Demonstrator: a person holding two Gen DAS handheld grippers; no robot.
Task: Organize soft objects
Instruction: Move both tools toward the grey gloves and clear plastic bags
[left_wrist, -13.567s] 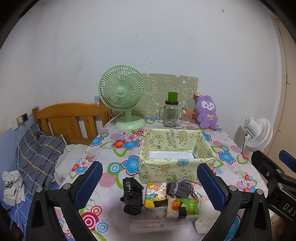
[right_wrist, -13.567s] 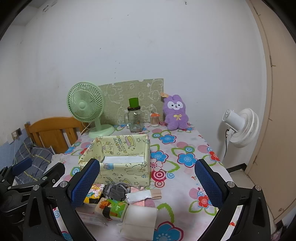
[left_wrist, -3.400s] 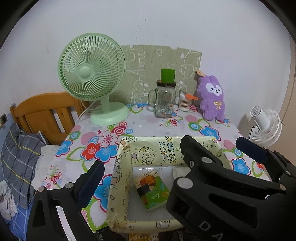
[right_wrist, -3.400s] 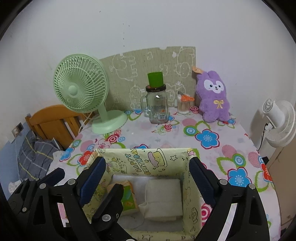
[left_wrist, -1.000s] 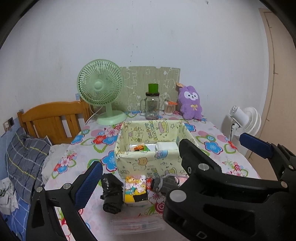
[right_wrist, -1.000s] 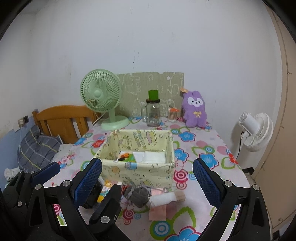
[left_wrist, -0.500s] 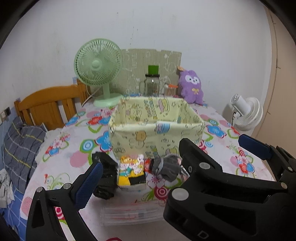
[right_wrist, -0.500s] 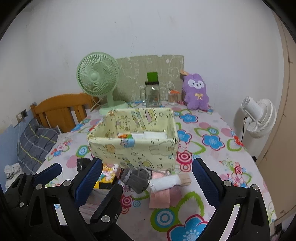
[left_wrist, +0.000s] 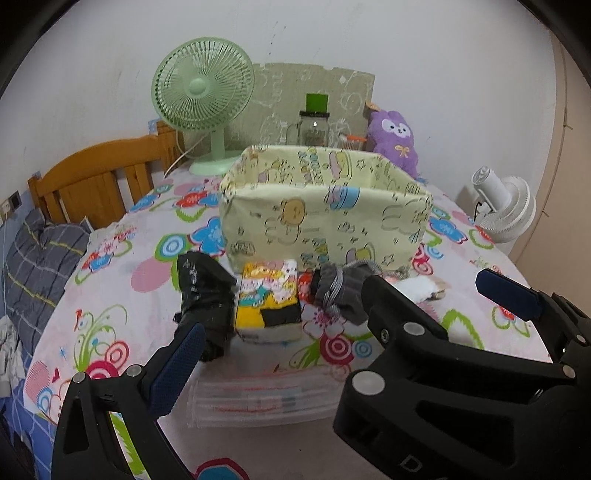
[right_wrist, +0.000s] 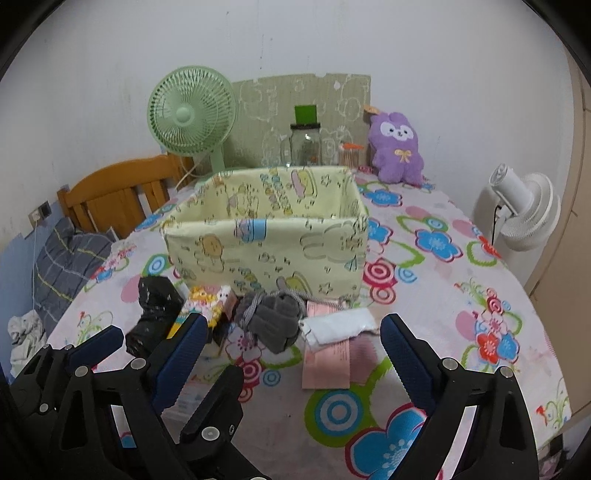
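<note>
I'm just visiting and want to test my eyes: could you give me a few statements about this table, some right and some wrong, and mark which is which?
1. Both grippers, left and right, are open and hold nothing. True.
2. The grey bundle lies inside the fabric box. False: it lies on the table in front of the box.
3. The green fan stands behind the box, toward the wall. True.
4. The purple plush is lying on the floor. False: it sits upright on the table by the wall.
5. The black bundle lies left of the cartoon packet. True.
</note>
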